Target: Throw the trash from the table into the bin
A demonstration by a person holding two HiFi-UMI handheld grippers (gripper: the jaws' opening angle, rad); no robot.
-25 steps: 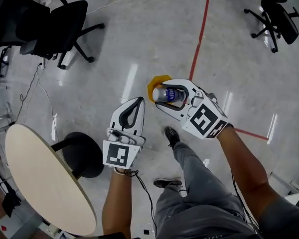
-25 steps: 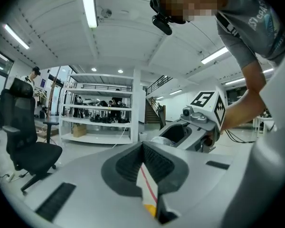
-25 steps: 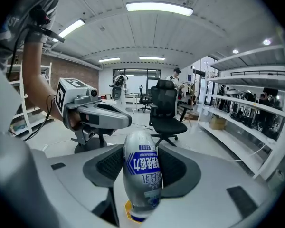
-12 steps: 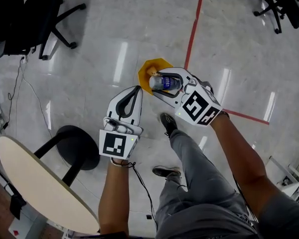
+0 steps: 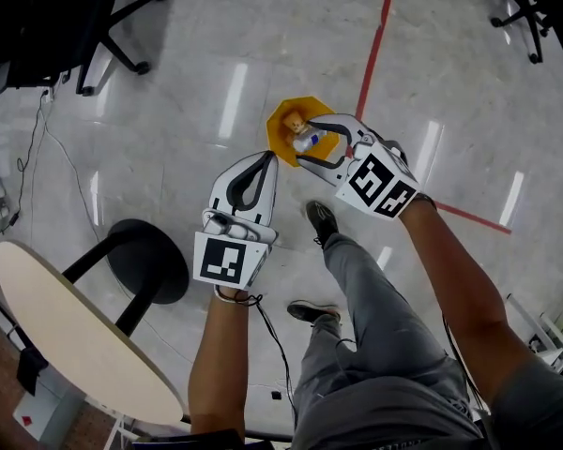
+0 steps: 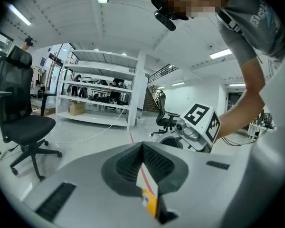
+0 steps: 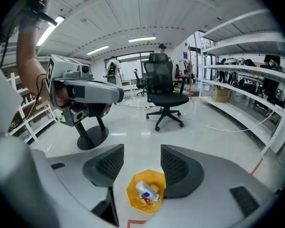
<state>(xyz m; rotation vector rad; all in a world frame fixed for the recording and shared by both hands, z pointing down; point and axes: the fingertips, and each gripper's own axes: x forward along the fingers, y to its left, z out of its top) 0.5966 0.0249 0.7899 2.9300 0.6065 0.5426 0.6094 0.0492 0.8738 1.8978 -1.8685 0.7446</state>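
Item 1: can (image 7: 146, 192), silver with a blue label, lay inside the yellow bin (image 7: 155, 175) on the floor, below and between the 2 jaws of the right gripper (image 7: 141, 151), touching neither. Those jaws stood apart, nothing clamped. Other scraps shared the bin. Left gripper (image 6: 143, 147): jaws together, empty, beside the right one. Black stool (image 5: 150, 262) and round table (image 5: 66, 336) sat left of the left gripper.
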